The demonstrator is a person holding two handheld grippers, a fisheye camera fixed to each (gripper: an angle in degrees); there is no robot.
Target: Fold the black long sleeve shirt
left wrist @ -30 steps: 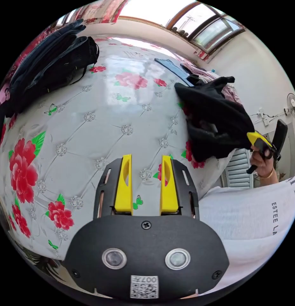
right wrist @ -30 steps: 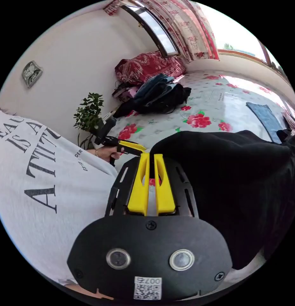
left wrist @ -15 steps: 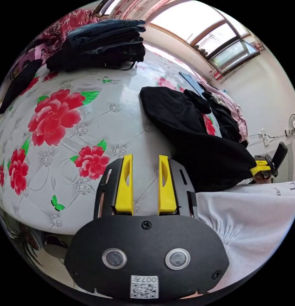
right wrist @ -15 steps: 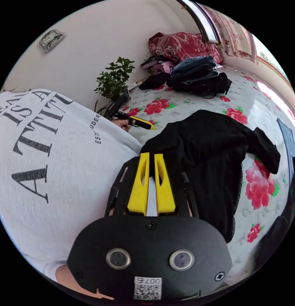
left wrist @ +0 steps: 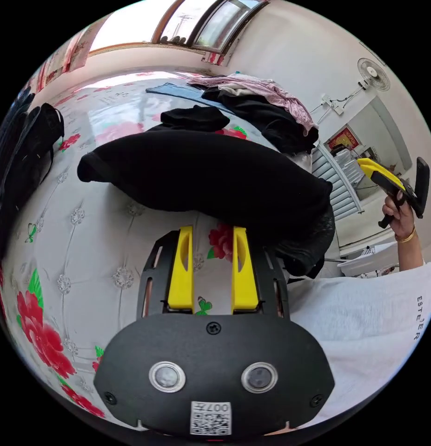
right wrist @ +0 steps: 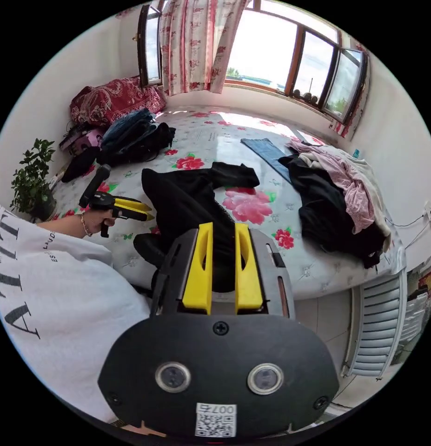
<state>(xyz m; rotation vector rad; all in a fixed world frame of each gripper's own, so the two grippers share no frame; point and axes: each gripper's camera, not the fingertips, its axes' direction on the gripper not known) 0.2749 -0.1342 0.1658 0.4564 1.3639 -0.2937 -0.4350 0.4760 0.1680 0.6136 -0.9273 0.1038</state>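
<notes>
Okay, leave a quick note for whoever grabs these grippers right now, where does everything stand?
Left gripper: open, holding nothing, above the flowered bed.
Right gripper: open, holding nothing, lifted off the bed.
Black long sleeve shirt: lying bunched near the bed's front edge, one sleeve stretched toward the window.
Done: shirt is on the bed.
Left: spread it flat, then every fold.
Unsorted clothes pile sits to one side.

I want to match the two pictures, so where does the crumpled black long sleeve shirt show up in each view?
Left gripper view: the crumpled black long sleeve shirt stretches across the middle, just above this gripper's yellow jaws.
Right gripper view: the shirt lies at centre, above the jaws, one sleeve reaching right.
Shared landmark: the pile of pink and black clothes on the flowered bed cover.
</notes>
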